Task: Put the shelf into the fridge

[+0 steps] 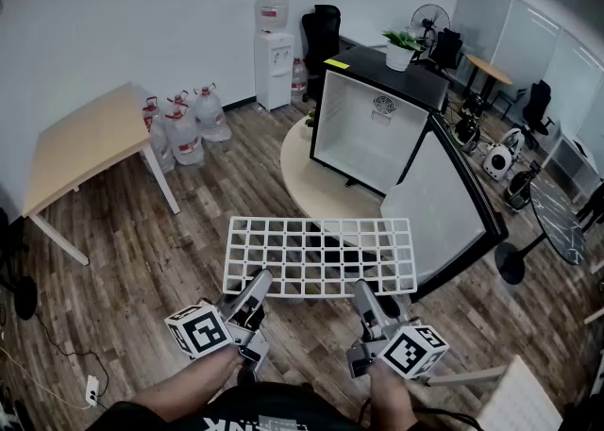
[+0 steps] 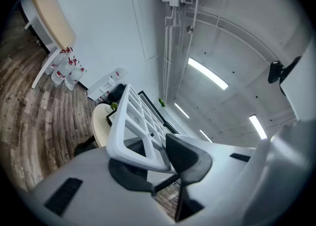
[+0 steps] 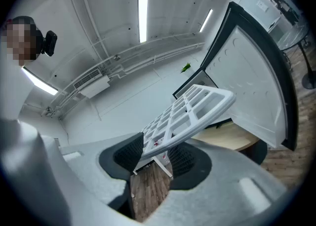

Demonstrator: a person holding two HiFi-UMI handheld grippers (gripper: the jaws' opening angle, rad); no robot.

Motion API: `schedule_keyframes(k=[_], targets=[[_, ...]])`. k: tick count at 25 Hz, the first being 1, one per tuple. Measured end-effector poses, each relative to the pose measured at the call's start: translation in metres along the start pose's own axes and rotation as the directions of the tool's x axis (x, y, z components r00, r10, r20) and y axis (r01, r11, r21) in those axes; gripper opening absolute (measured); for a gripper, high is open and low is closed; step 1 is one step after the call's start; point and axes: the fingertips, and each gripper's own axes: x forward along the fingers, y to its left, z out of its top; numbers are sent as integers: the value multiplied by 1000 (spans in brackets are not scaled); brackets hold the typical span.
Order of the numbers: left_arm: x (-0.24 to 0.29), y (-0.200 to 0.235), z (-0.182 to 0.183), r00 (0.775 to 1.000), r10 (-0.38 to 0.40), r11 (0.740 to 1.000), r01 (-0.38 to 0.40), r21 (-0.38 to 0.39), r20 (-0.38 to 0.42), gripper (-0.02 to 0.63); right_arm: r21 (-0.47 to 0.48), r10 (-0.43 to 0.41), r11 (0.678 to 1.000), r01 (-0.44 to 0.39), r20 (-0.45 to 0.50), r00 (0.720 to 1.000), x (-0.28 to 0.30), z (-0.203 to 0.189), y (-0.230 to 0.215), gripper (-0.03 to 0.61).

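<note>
One black mini fridge (image 1: 377, 90) sits on one low round table (image 1: 300, 179), white cavity facing the camera. Its one door (image 1: 442, 201) is swung open to the right, and the door's lower edge sits just beside the shelf's right end. One potted plant (image 1: 400, 46) is on the fridge top. Further back there's one water dispenser (image 1: 274, 59) at the wall and one fan (image 1: 429, 18). On the left is one wooden table (image 1: 80, 141) with water jugs (image 1: 185, 127) on the floor beside it, four or five, can't get an exact count. The floor is wood plank (image 1: 142, 259). The one shelf (image 1: 321, 255) is a flat white rectangular lattice of open rectangular cells with a thicker rim. It's held roughly level in the air, in front of and below the fridge opening, long side across, with the round table's near edge behind it. Two grippers are on its near long edge: left gripper (image 1: 259, 279) near the left corner, right gripper (image 1: 362, 289) right of centre. In both gripper views the rim is clamped between the dark pads.
</note>
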Motion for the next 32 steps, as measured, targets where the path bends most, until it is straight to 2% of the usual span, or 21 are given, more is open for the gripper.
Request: schedule_keyframes(k=[10, 15, 21, 28, 32], targets=[[-13, 8, 12, 1000, -26, 999, 25, -27, -5, 87, -12, -19, 1000, 20, 12, 1000, 6, -9, 18, 153], [-18, 12, 20, 999, -37, 999, 37, -5, -21, 87, 1, -30, 1000, 30, 35, 999, 9, -15, 25, 153], [-23, 30, 36, 998, -57, 998, 55, -37, -39, 87, -22, -41, 999, 42, 44, 998, 27, -24, 40, 155], [-31, 61, 59, 994, -92, 996, 90, -24, -65, 87, -32, -72, 997, 75, 74, 995, 54, -47, 53, 153], [-29, 59, 64, 991, -114, 993, 111, -42, -75, 87, -23, -94, 995, 97, 86, 992, 55, -45, 57, 155]])
